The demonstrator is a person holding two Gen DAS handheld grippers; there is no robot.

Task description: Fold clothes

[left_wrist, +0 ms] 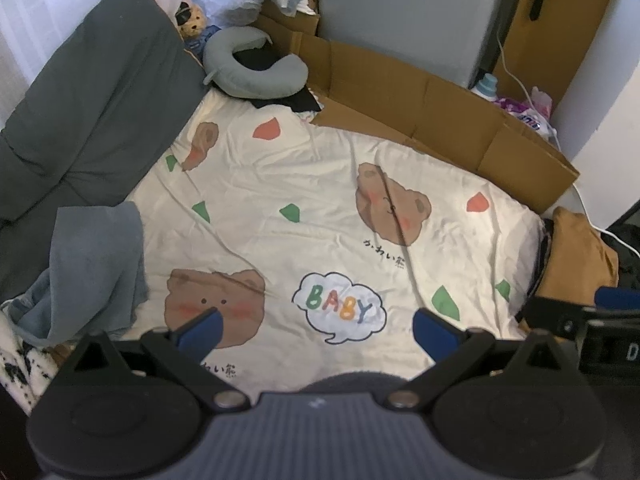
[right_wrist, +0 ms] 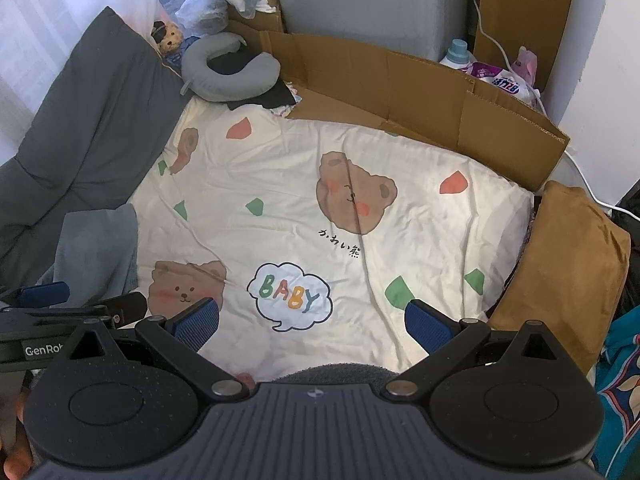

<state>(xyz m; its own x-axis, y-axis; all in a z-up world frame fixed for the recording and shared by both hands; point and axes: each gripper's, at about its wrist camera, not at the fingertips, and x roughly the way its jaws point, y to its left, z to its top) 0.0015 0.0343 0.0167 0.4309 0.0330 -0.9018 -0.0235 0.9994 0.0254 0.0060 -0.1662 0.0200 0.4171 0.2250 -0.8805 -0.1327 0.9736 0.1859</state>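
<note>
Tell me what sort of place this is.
Most likely a bedroom: a bed under a bear-print sheet, a grey neck pillow beside a dark quilt, and a teddy bear at the far corner.

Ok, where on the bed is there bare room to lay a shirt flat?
The middle of the printed sheet, between the blue garment and brown cushion, is free. The far corner is crowded by the neck pillow and dark clothes.

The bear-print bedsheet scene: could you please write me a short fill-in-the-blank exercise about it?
1. The speech bubble on the bedsheet reads ____.
2. Both the left gripper and the right gripper are ____.
3. The neck pillow is coloured ____.
4. The wall behind the bed's far edge is made of ____.

Missing words: BABY; open; grey; cardboard
</note>
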